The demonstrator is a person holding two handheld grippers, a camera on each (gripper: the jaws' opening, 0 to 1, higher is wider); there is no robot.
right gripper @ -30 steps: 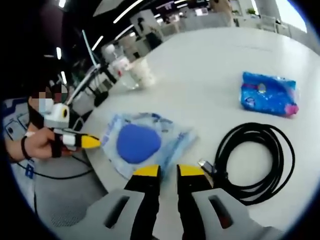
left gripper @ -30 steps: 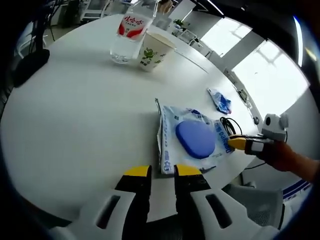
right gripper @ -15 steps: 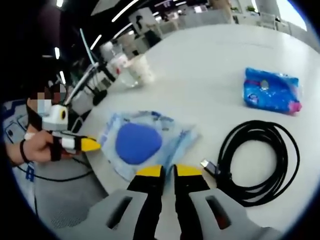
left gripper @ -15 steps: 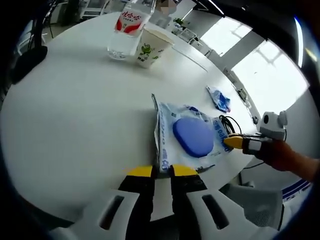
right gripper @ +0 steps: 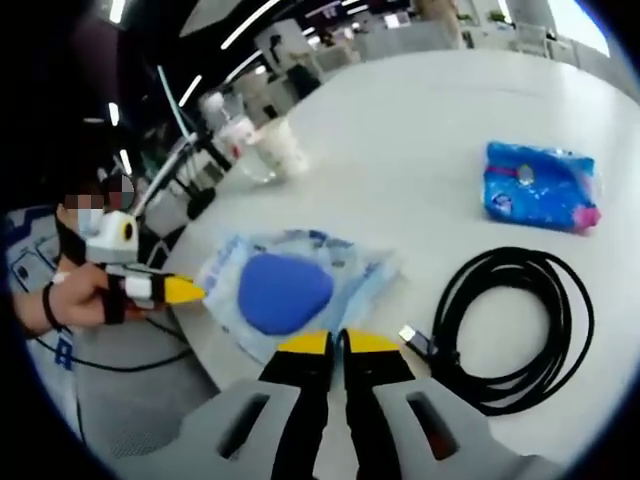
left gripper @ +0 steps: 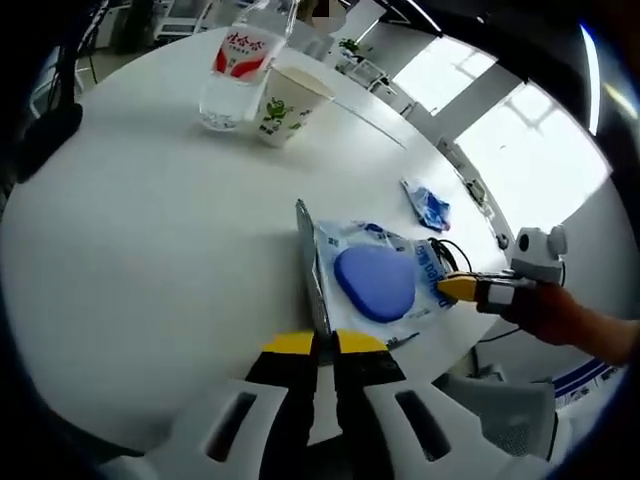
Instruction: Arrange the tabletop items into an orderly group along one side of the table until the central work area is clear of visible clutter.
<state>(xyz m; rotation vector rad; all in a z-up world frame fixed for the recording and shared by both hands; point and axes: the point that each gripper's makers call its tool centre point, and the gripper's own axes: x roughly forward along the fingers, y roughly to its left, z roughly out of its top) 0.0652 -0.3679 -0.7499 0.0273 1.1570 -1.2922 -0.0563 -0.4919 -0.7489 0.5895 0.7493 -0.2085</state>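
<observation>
A clear plastic bag holding a blue oval pad (left gripper: 375, 283) (right gripper: 285, 292) lies near the edge of the white round table (left gripper: 150, 230). My left gripper (left gripper: 325, 345) is shut on the bag's near corner, which stands up a little. In the right gripper view, the left gripper (right gripper: 185, 291) comes in from the left at the bag's far side. My right gripper (right gripper: 338, 343) is shut on the opposite edge of the bag, and its yellow tip (left gripper: 455, 288) touches the bag on the right in the left gripper view.
A water bottle (left gripper: 240, 70) (right gripper: 232, 135) and a paper cup (left gripper: 285, 105) (right gripper: 282, 150) stand together at the far side. A blue packet (left gripper: 428, 203) (right gripper: 540, 185) and a coiled black cable (left gripper: 450, 262) (right gripper: 520, 256) lie beyond the bag. Chairs stand past the table's rim.
Both pairs of jaws have gone from slightly apart to shut on the bag's edges. The bag's corner at the left gripper has risen a little.
</observation>
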